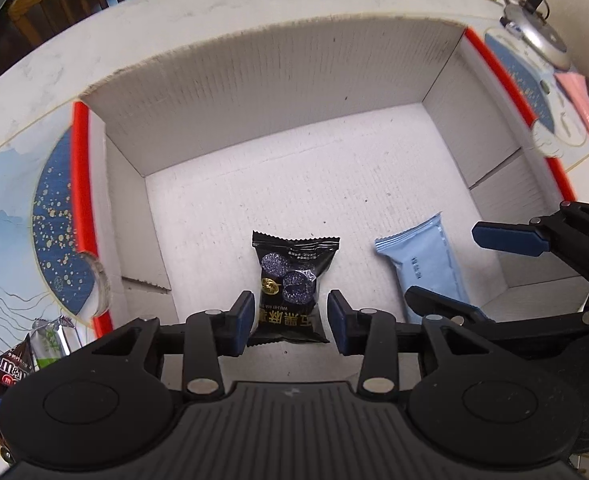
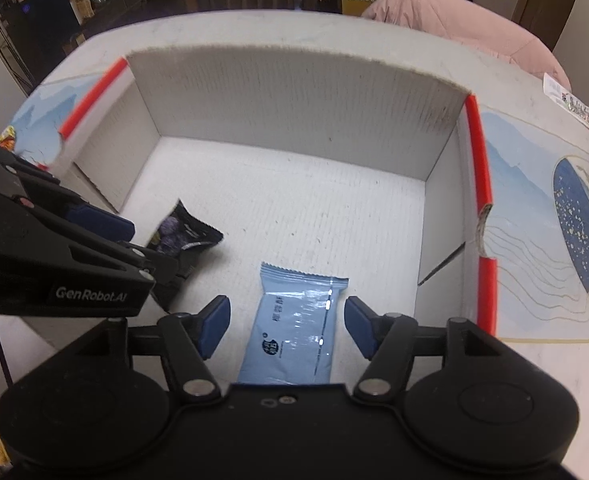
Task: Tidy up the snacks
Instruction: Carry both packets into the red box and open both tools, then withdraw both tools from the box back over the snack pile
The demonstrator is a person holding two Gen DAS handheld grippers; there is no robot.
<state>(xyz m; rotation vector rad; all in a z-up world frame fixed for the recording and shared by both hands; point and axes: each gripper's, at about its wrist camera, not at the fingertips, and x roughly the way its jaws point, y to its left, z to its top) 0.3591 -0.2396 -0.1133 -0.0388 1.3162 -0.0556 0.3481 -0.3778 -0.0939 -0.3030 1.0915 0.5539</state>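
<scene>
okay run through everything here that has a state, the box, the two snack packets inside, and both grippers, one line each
Cardboard box: open on top, flaps folded out.
Black snack packet: sealed, lying on the box floor between the left gripper's pads.
Light blue snack packet: sealed, flat on the box floor.
Left gripper: open, straddling the black packet.
Right gripper: open, pads clear of the blue packet.

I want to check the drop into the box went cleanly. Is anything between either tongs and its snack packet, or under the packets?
Nothing visible. The black packet lies on the box floor between the open left tongs, and the blue packet lies between the open right tongs, pads clear of both.
</scene>
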